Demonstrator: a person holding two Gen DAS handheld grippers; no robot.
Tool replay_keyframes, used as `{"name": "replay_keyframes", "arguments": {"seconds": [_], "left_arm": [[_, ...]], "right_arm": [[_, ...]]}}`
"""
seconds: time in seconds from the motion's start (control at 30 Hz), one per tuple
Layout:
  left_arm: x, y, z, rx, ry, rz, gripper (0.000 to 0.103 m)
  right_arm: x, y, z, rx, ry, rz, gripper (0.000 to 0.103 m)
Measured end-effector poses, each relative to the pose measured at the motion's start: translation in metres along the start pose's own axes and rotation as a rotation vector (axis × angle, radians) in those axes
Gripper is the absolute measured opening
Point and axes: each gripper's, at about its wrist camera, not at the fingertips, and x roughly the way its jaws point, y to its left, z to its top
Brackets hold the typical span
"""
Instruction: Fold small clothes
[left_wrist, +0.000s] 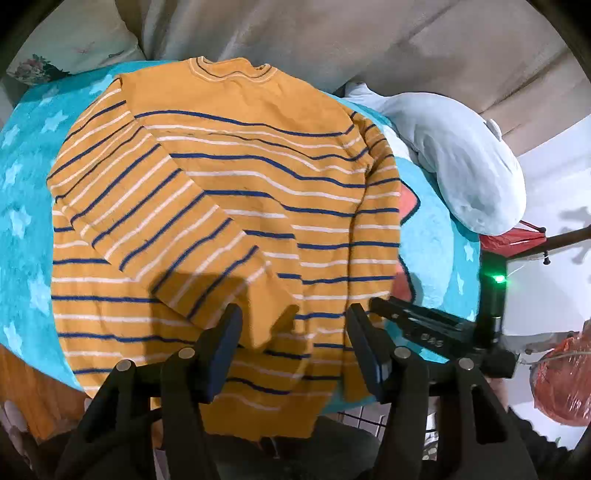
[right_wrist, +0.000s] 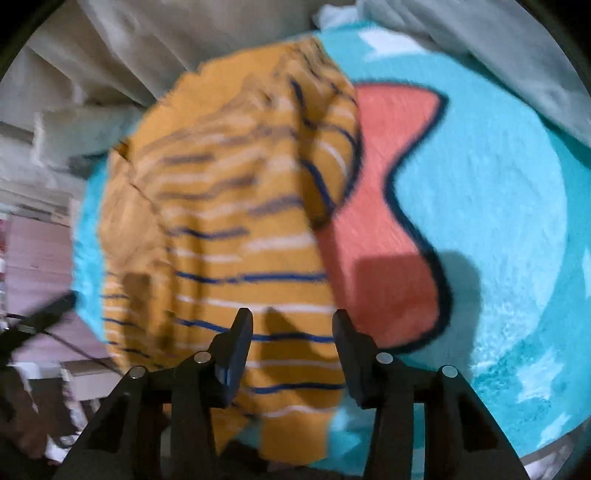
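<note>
Mustard-orange knit sweater with navy and white stripes (left_wrist: 229, 206) lies flat on turquoise star-patterned fleece blanket (left_wrist: 26, 177), one sleeve folded across chest; left gripper (left_wrist: 293, 332) and right gripper (right_wrist: 291, 332) hover spread, pinching nothing; next, judge: grip hem corners evenly, fold up toward collar, keep edges aligned

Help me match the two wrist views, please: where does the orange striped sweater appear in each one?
Left wrist view: the orange striped sweater fills the centre, collar at top, one sleeve folded diagonally across its body.
Right wrist view: the sweater lies blurred, centre-left.
Shared landmark: the coral patch on the turquoise blanket, just right of the sweater in both.
</note>
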Motion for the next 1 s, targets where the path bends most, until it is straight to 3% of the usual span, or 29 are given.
{"name": "replay_keyframes", "arguments": {"seconds": [0.2, 0.3, 0.37, 0.57, 0.6, 0.63, 0.73, 1.0], "left_arm": [[0.007, -0.027, -0.005, 0.012, 0.014, 0.028, 0.058], [0.007, -0.036, -0.006, 0.025, 0.014, 0.029, 0.058], [0.008, -0.040, -0.007, 0.027, 0.011, 0.033, 0.058], [0.005, -0.044, -0.010, 0.019, 0.000, 0.039, 0.058], [0.004, -0.042, -0.011, 0.015, -0.001, 0.041, 0.058], [0.004, -0.041, -0.011, 0.008, -0.002, 0.034, 0.058], [0.000, -0.032, -0.014, -0.010, -0.014, 0.034, 0.058], [-0.001, 0.005, -0.019, -0.099, -0.022, 0.017, 0.058]], "right_arm": [[0.007, -0.019, -0.001, 0.012, -0.008, 0.014, 0.037], [-0.001, -0.021, -0.001, 0.000, -0.024, 0.079, 0.037], [0.003, -0.019, -0.001, -0.020, 0.007, 0.106, 0.042], [0.017, -0.018, 0.002, -0.047, 0.040, 0.128, 0.042], [0.017, -0.017, 0.003, -0.056, 0.051, 0.138, 0.033], [0.017, -0.016, 0.002, -0.061, 0.060, 0.143, 0.010], [-0.002, -0.006, 0.003, -0.091, 0.033, 0.136, 0.008], [-0.053, 0.034, 0.009, -0.159, -0.003, 0.248, 0.007]]}}
